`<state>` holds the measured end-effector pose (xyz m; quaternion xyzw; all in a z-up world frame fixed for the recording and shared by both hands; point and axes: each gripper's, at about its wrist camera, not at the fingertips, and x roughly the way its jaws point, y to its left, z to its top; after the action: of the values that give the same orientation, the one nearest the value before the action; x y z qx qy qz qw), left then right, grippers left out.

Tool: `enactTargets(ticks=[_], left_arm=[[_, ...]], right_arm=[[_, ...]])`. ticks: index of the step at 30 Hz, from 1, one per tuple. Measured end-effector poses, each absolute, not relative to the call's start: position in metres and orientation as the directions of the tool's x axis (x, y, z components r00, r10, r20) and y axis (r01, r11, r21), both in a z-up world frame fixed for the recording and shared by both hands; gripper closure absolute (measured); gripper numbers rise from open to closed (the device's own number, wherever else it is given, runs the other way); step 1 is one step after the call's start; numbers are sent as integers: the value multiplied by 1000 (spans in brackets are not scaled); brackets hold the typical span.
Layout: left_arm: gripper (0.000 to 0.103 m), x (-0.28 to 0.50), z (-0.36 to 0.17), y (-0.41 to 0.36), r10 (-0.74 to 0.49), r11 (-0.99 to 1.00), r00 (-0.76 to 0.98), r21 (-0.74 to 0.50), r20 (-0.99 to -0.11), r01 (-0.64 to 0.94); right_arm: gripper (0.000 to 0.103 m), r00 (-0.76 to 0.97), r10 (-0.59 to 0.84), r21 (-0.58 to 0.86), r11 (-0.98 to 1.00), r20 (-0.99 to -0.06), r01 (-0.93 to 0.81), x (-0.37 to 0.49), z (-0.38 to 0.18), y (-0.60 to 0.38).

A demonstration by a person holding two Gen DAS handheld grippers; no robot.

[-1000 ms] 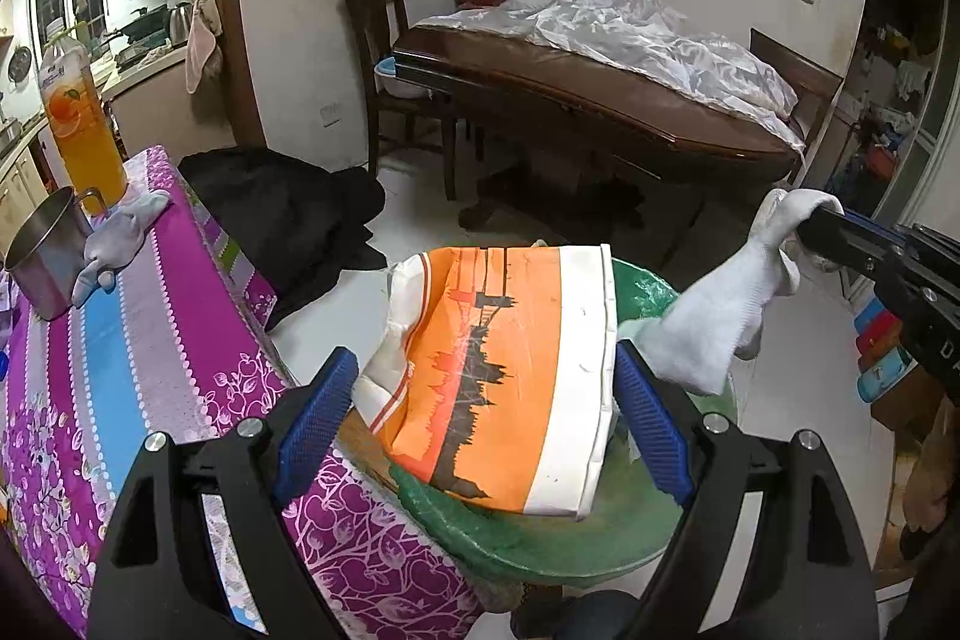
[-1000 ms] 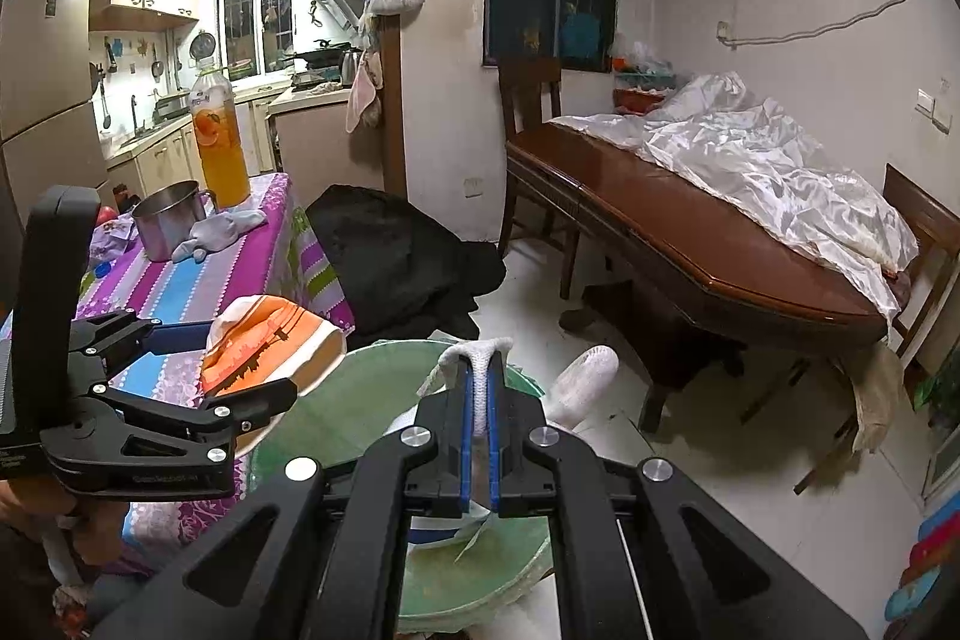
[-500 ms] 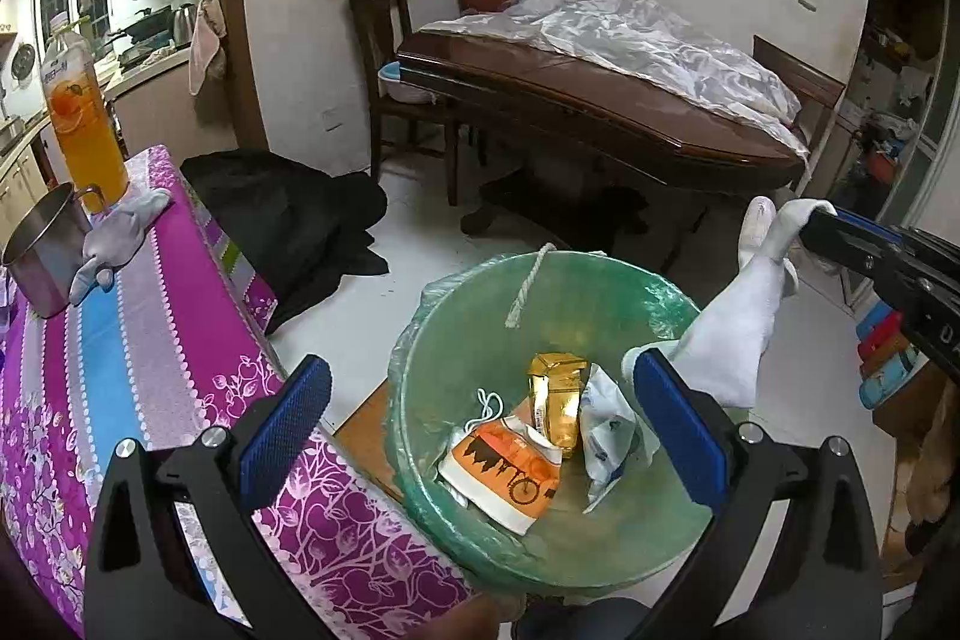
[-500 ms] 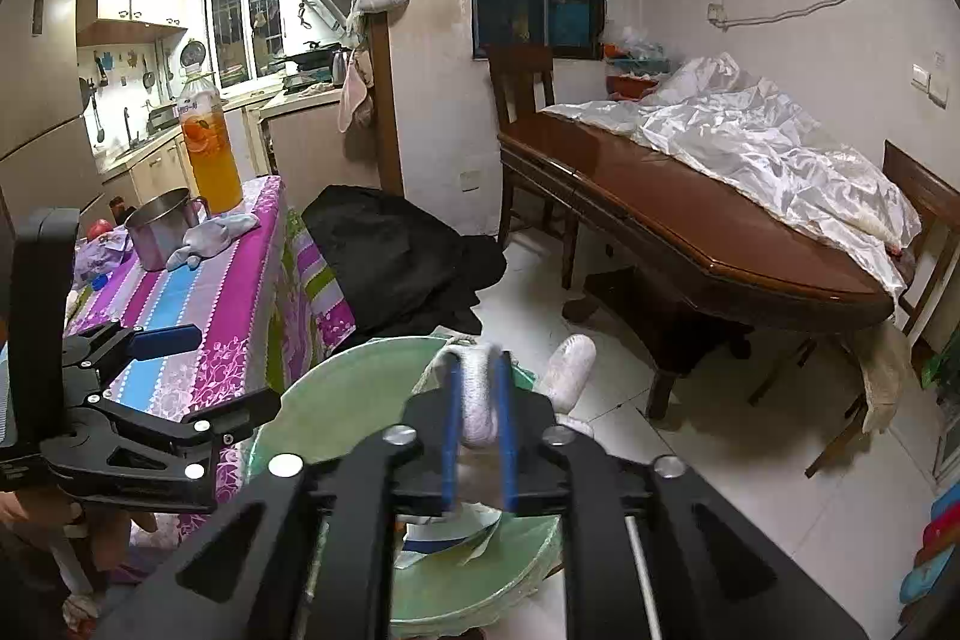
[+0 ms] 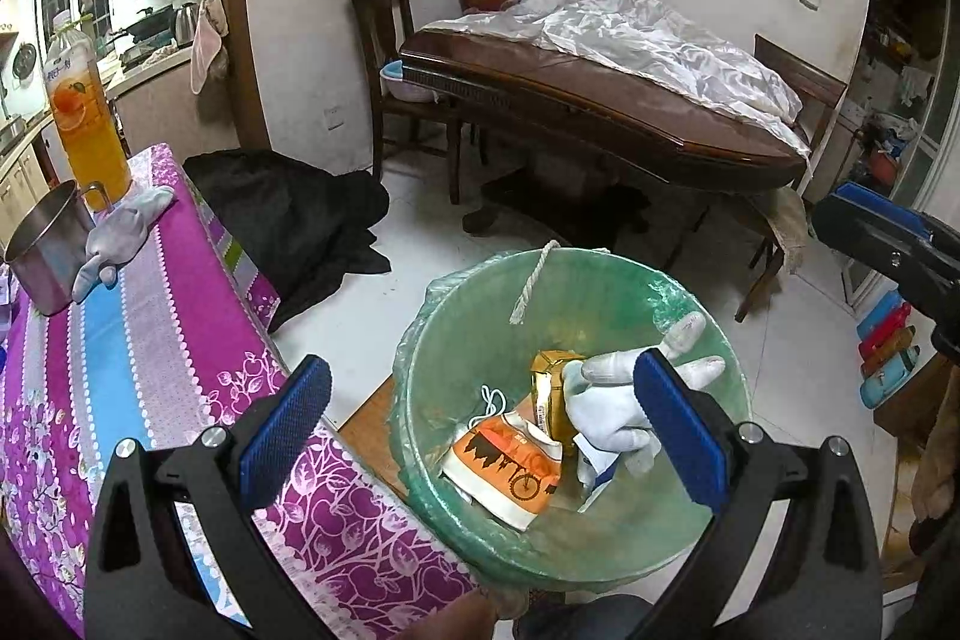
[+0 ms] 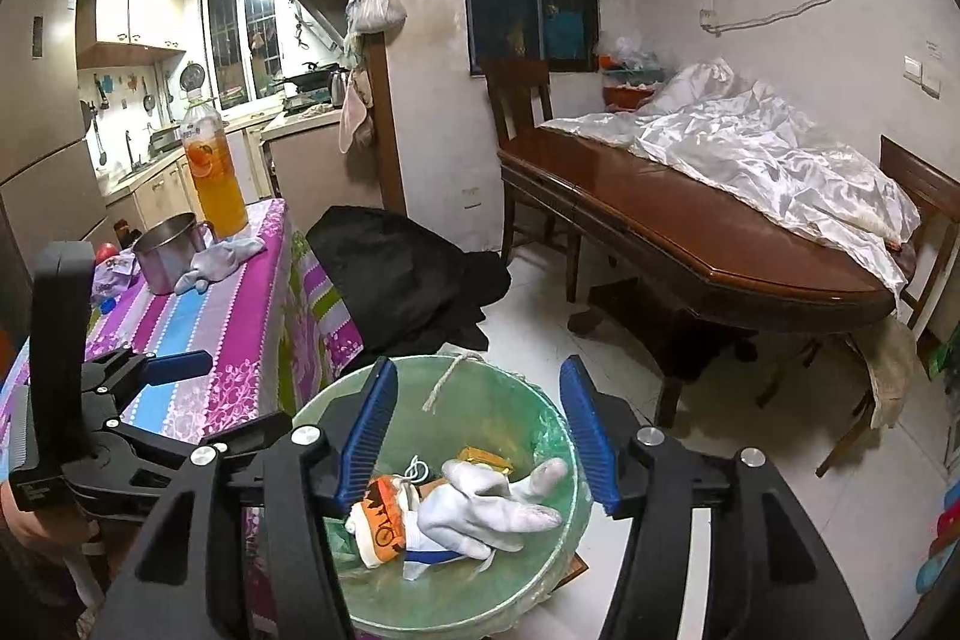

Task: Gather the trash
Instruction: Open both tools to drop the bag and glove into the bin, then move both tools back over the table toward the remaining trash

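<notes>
A green-lined trash bin [image 5: 708, 538] stands on the floor beside the table; it also shows in the right wrist view [image 6: 528, 595]. Inside lie an orange-and-white paper bag [image 5: 510, 466], a gold carton [image 5: 549, 391] and a white glove [image 5: 606, 406]. The glove [image 6: 480, 508] lies on the bag [image 6: 381, 520] in the right wrist view. My left gripper [image 5: 480, 430] is open and empty above the bin's near rim. My right gripper [image 6: 480, 436] is open and empty above the bin. Another grey glove [image 5: 120, 232] lies on the table.
The purple patterned tablecloth [image 5: 120, 358] is at the left with a steel mug [image 5: 42, 250] and an orange juice bottle [image 5: 84, 124]. A black cloth heap [image 5: 288, 220] lies on the floor. A brown dining table [image 5: 600, 106] with white sheeting and chairs stands behind.
The left gripper opened and dropped the orange bag into the bin. The right gripper then opened and the white glove fell into the bin.
</notes>
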<state>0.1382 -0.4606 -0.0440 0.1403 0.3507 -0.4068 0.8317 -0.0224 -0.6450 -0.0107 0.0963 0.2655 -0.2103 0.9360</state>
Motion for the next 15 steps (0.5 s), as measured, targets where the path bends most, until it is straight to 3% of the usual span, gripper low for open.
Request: enactTargets(ticks=[4,6,15], left_arm=[[6,140,-40,-449,-577,636,436,-44,-691,771],[6,141,-37,-437,-578,642,449,-39,-681,766],[6,181,-34,-319,-468,783,591,1,-657,622]], right_arm=[[38,807,-324,78,908,-493,413,-27,-1,-628],[29,833,-306,88,918,-460,386,-30,4,-614],[23,889,-101,136,974,-447,179,7,-15,-533]])
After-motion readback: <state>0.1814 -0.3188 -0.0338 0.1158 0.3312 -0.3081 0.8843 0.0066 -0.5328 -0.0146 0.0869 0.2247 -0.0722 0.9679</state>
